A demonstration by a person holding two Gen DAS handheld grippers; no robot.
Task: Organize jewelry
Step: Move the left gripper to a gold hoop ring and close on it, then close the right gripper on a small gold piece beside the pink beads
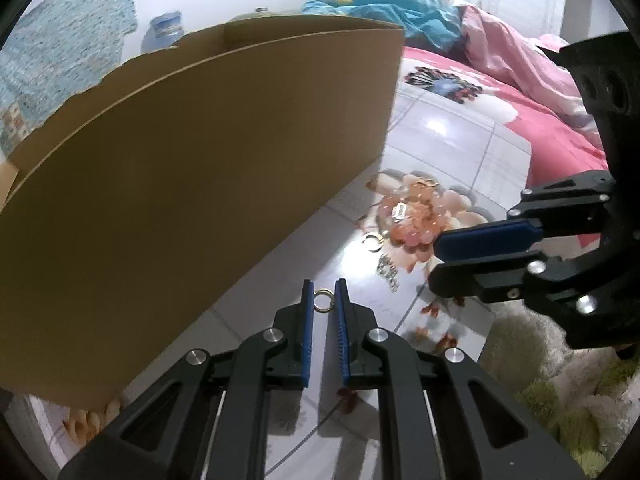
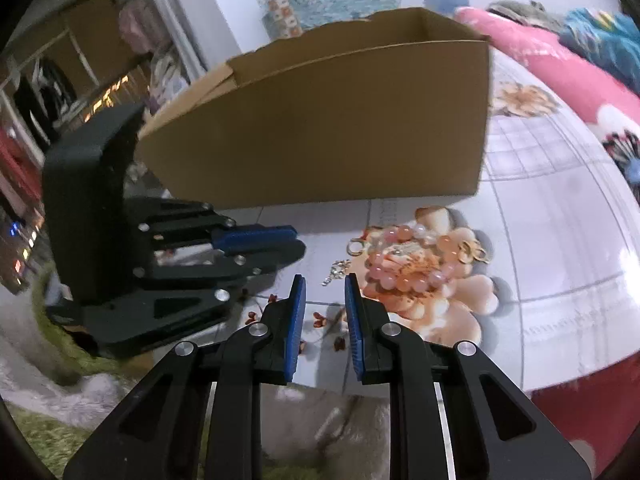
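Observation:
A small gold ring (image 1: 324,300) is pinched between the blue pads of my left gripper (image 1: 324,293), just in front of the cardboard box (image 1: 200,160). In the right wrist view the left gripper (image 2: 298,241) reaches in from the left, and the ring is hidden there. My right gripper (image 2: 325,280) is narrowly open with nothing between its pads. It hovers over the flowered tabletop (image 2: 560,240), short of a silver chain (image 2: 335,273). A pink bead bracelet (image 2: 404,258) and a gold hoop (image 2: 354,247) lie just beyond. The right gripper (image 1: 434,258) enters the left wrist view from the right.
The open box (image 2: 340,132) stands along the far side of the table. More gold pieces (image 2: 474,254) lie beside the bracelet (image 1: 416,216). A pink bed (image 1: 540,120) lies behind, and a shaggy rug (image 1: 560,380) is below the table's near edge.

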